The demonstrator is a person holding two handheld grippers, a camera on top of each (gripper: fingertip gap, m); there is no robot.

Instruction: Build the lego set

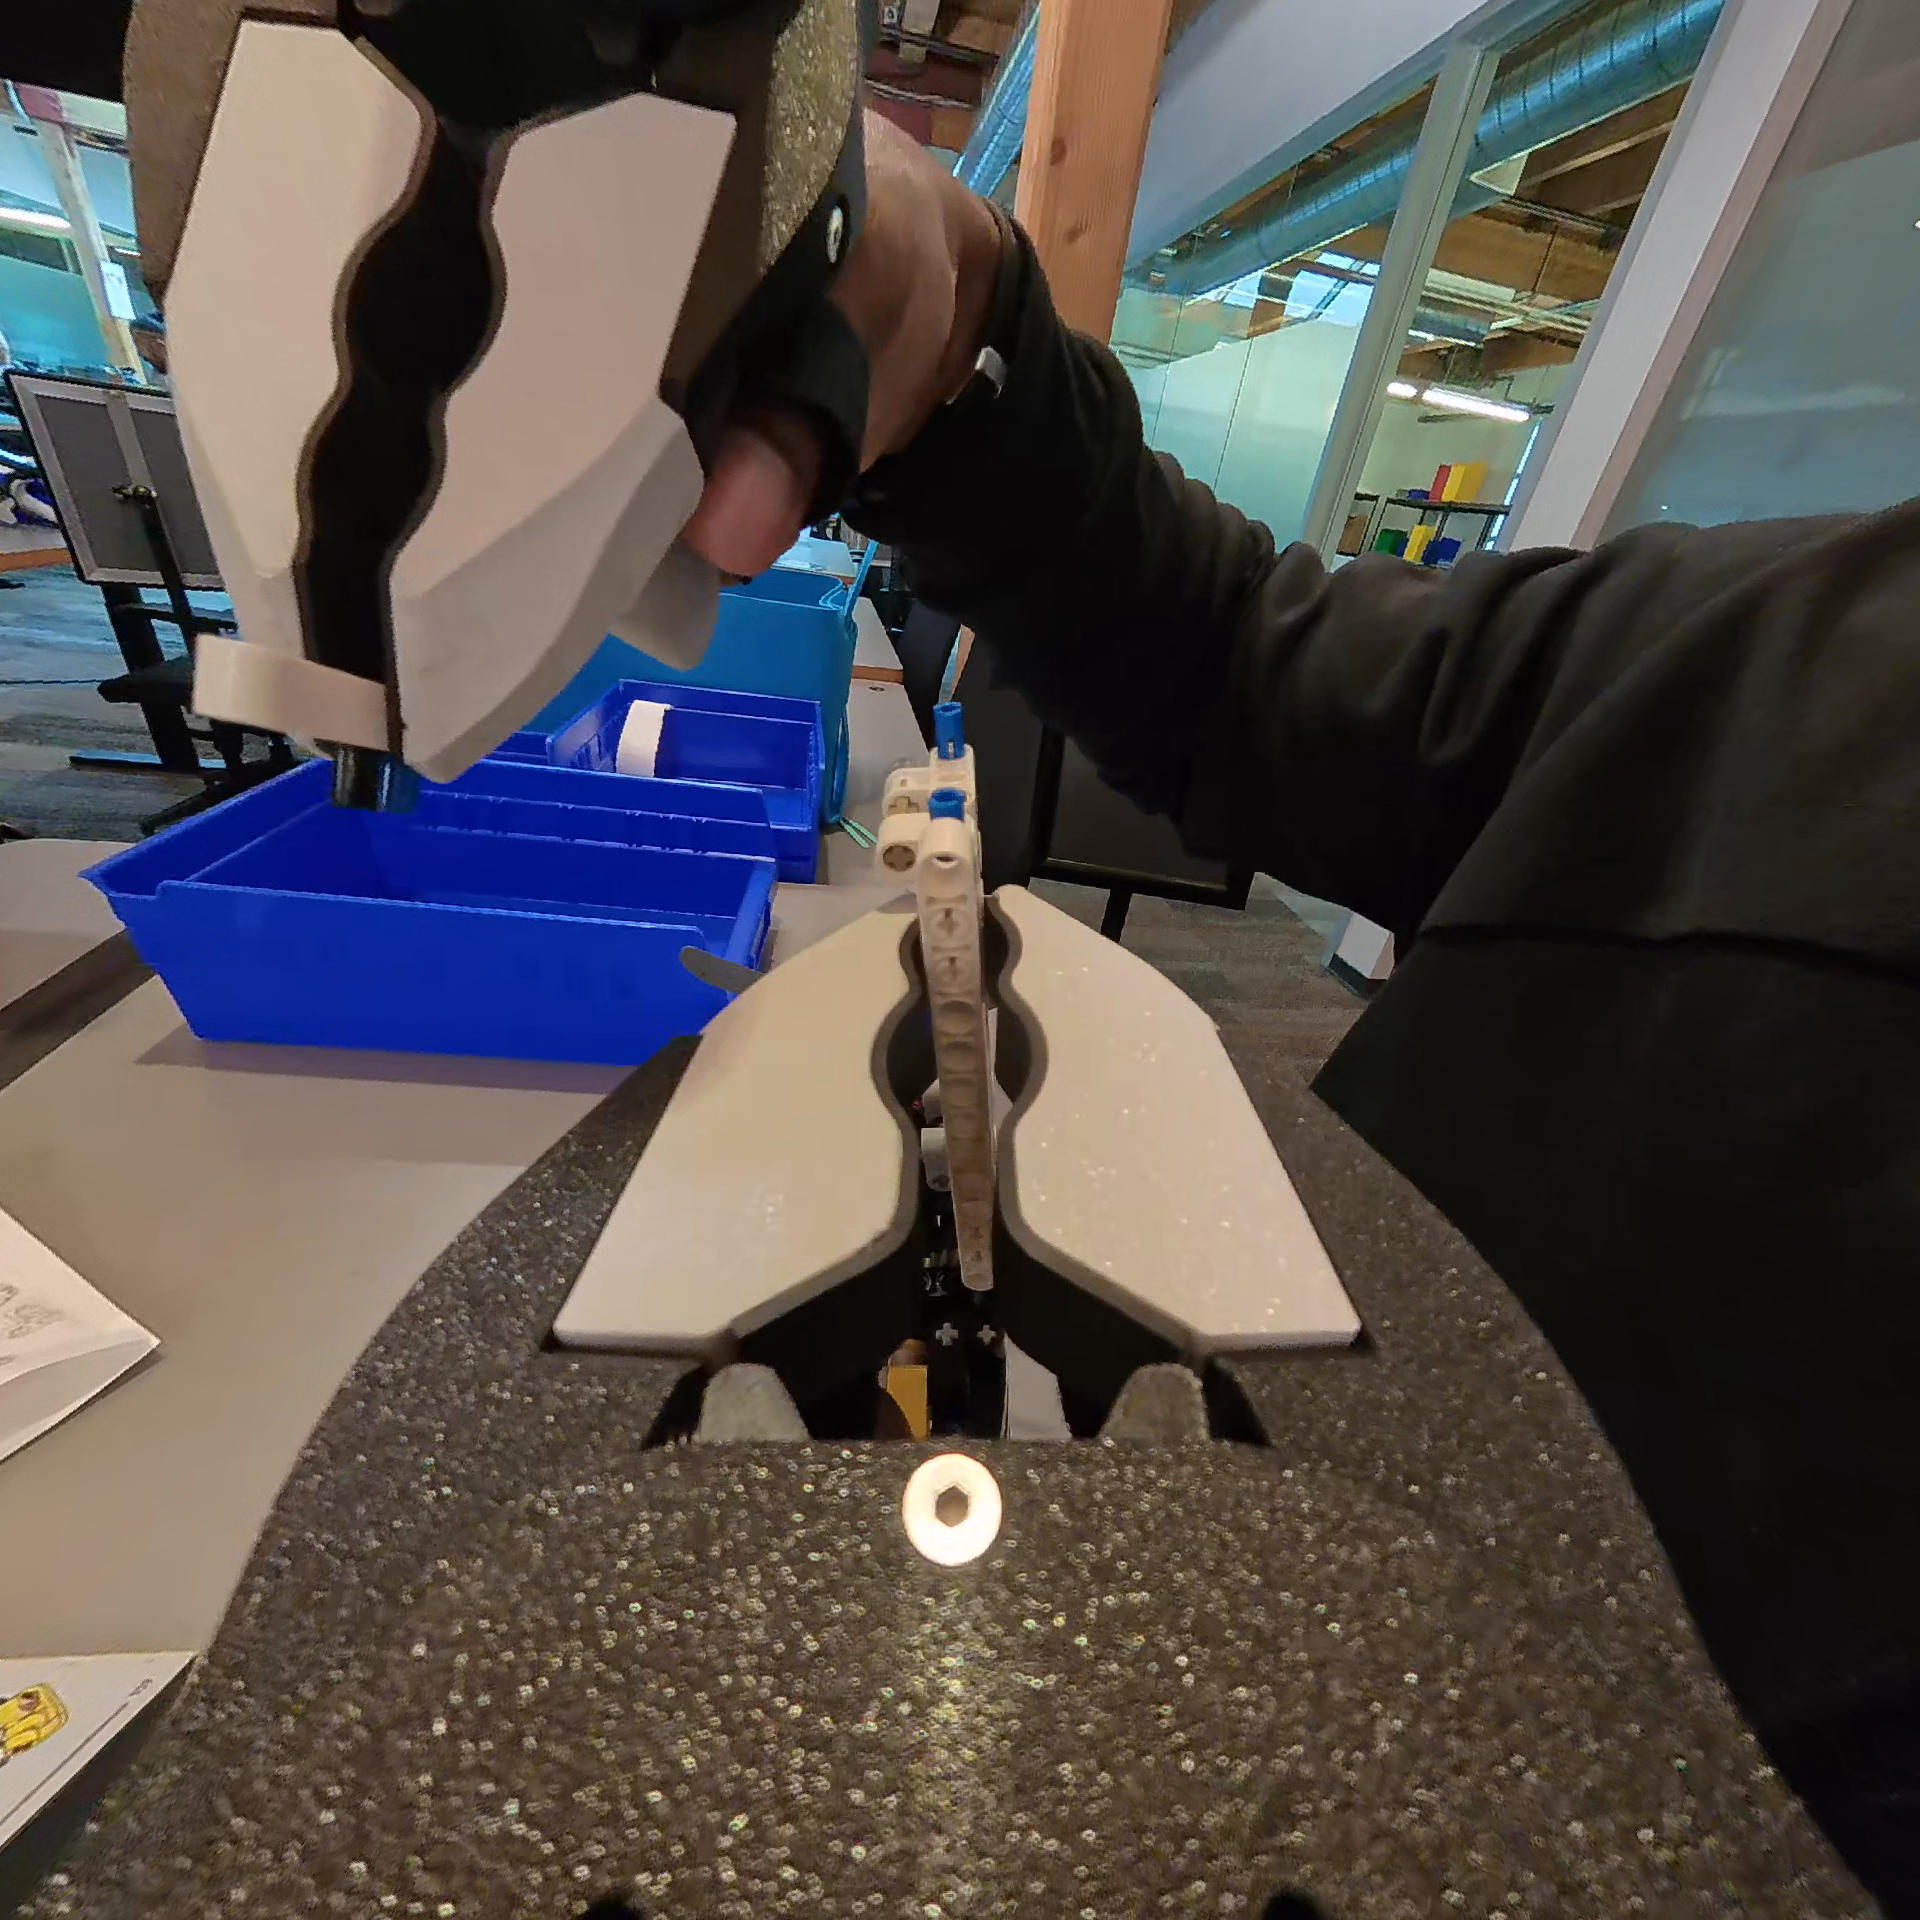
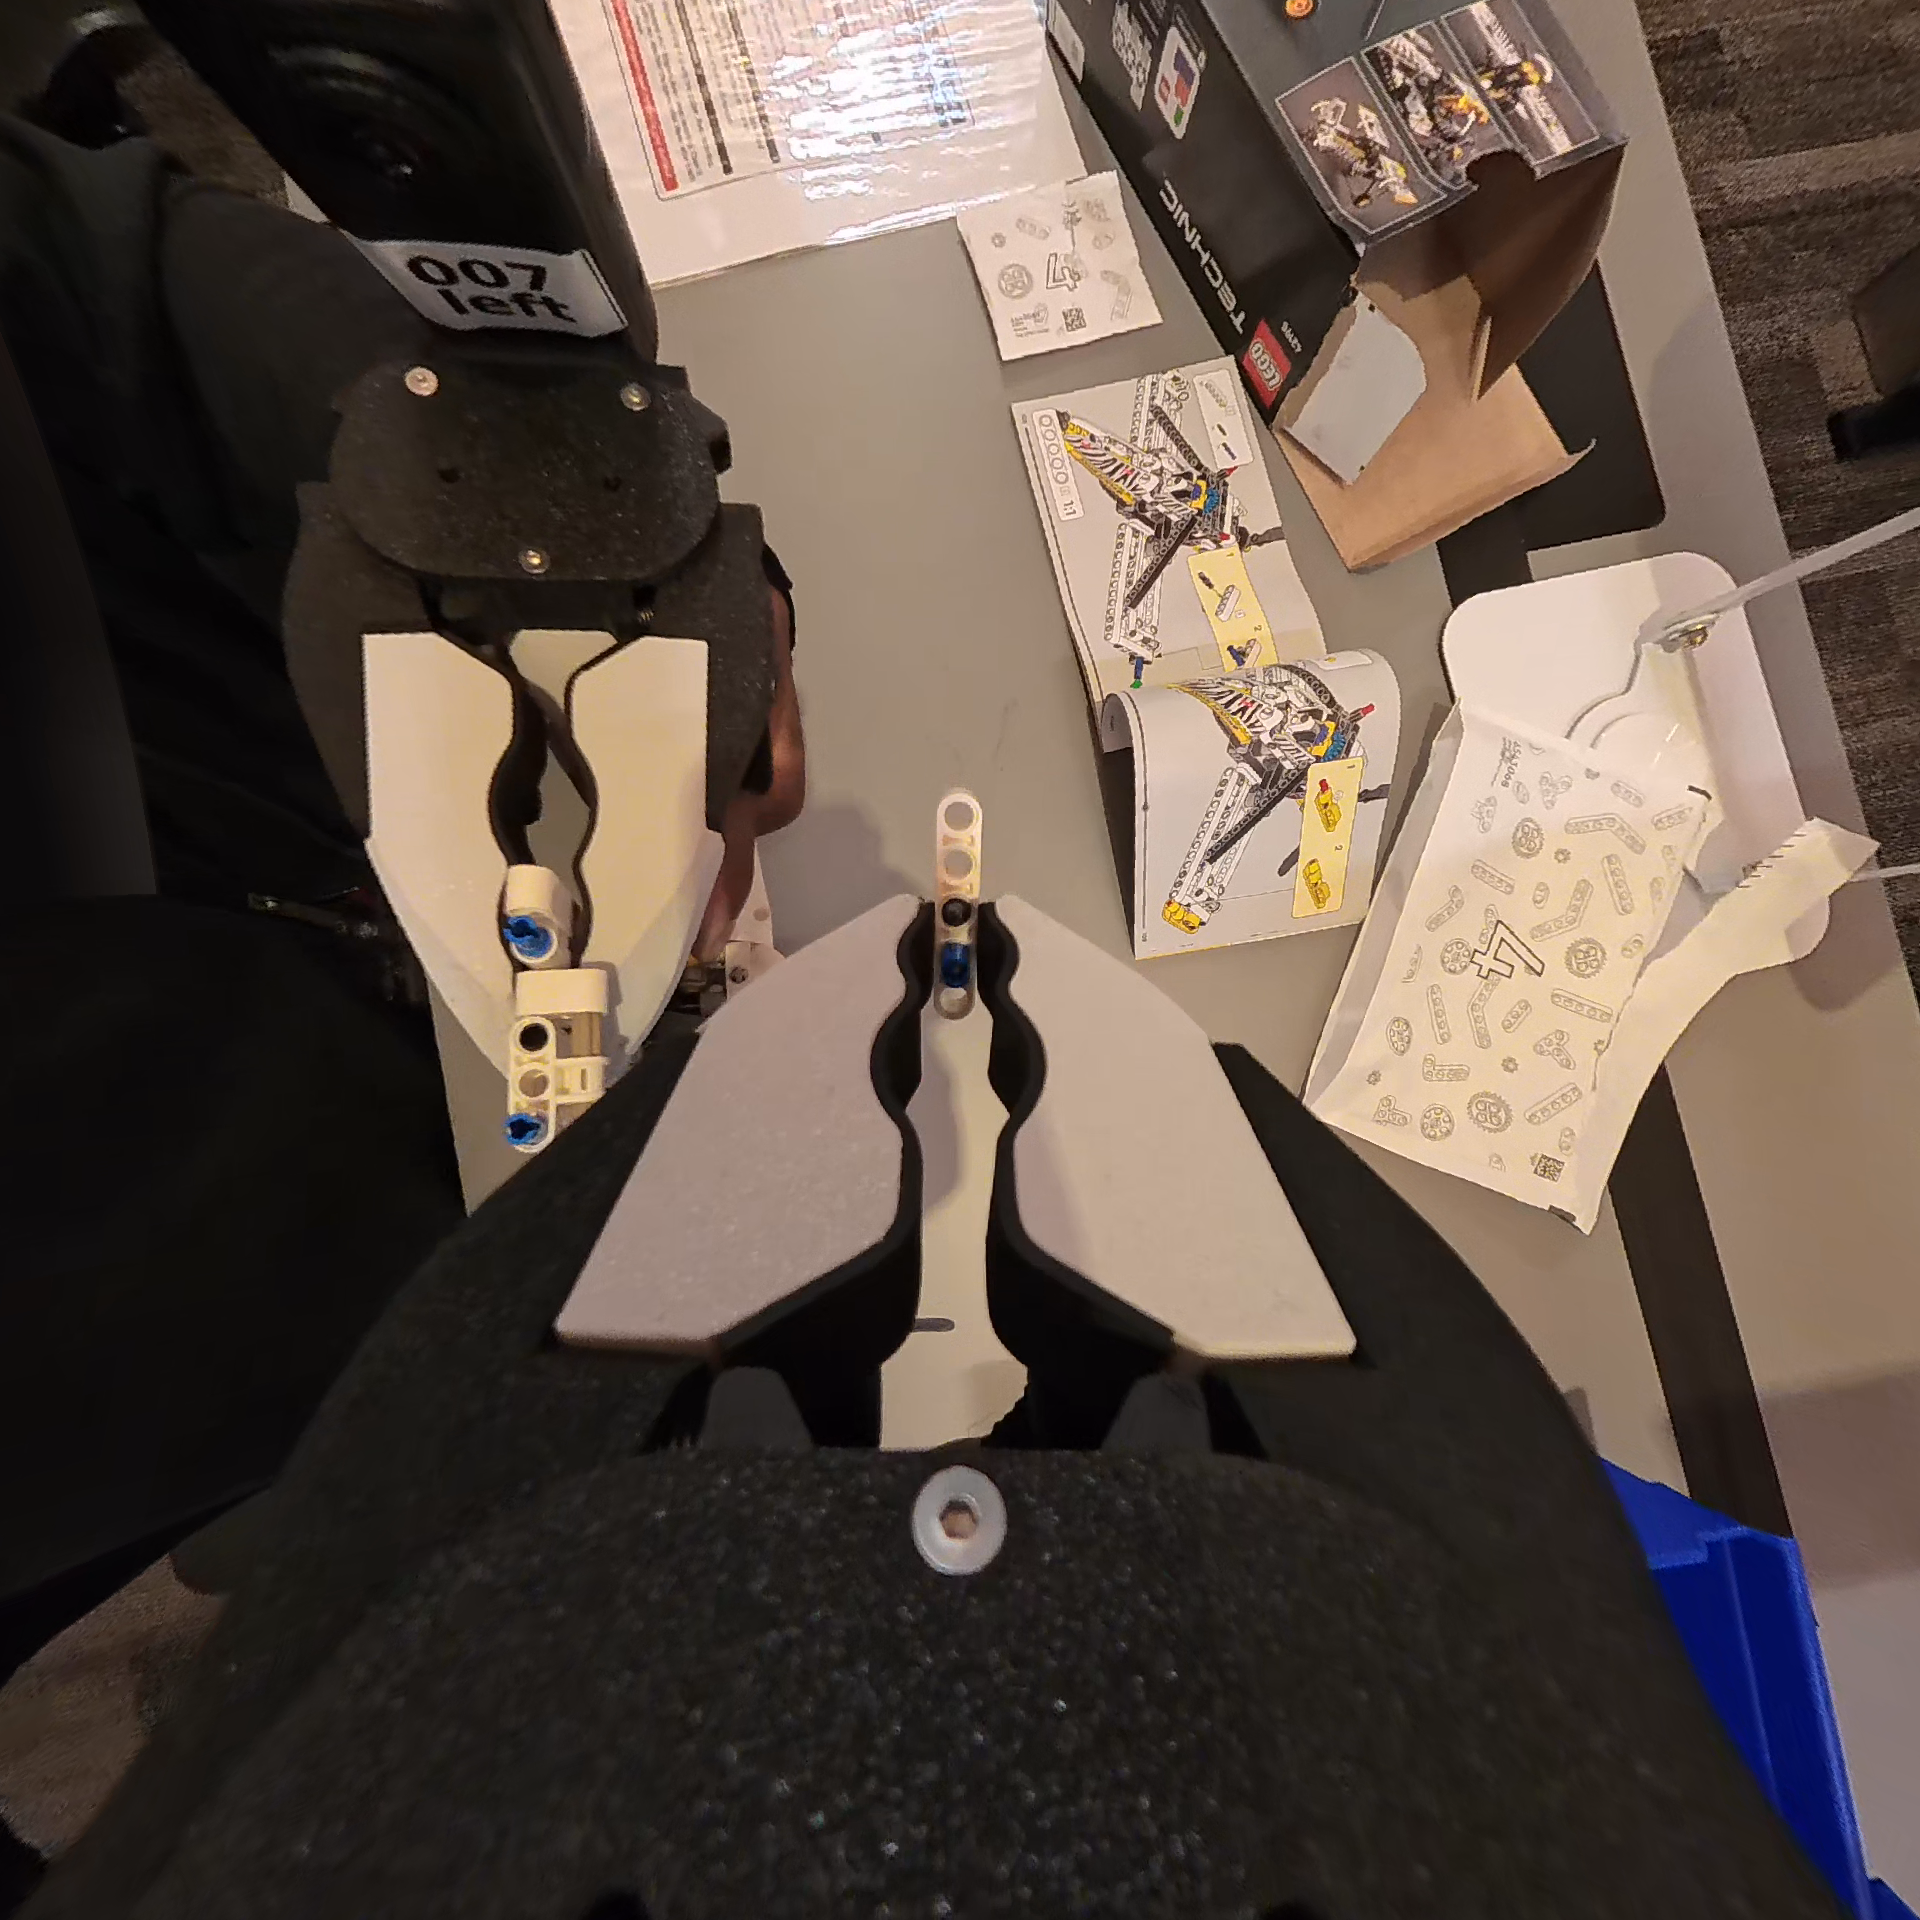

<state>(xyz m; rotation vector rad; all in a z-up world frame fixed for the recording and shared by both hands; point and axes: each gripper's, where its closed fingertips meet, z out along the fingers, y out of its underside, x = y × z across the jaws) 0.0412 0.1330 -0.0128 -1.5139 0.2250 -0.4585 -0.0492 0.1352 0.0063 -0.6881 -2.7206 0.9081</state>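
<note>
My left gripper is shut on a long white studless beam that stands edge-on between the pads. At the beam's far end sit white connector blocks with blue pins. The right wrist view shows this gripper from above, low over the grey table, with the white assembly sticking out of its fingertips. My right gripper is shut on a short white beam with a black pin and a blue pin in its holes. In the left wrist view it hangs above the blue bins, pins pointing down.
Blue bins stand on the table's far left, one with a white roll. An open instruction booklet, a printed paper bag, a dark toy box, a laminated sheet and a white tray lie nearby. A person's black sleeve reaches across. There is about 9 cm between the tips of the two grippers.
</note>
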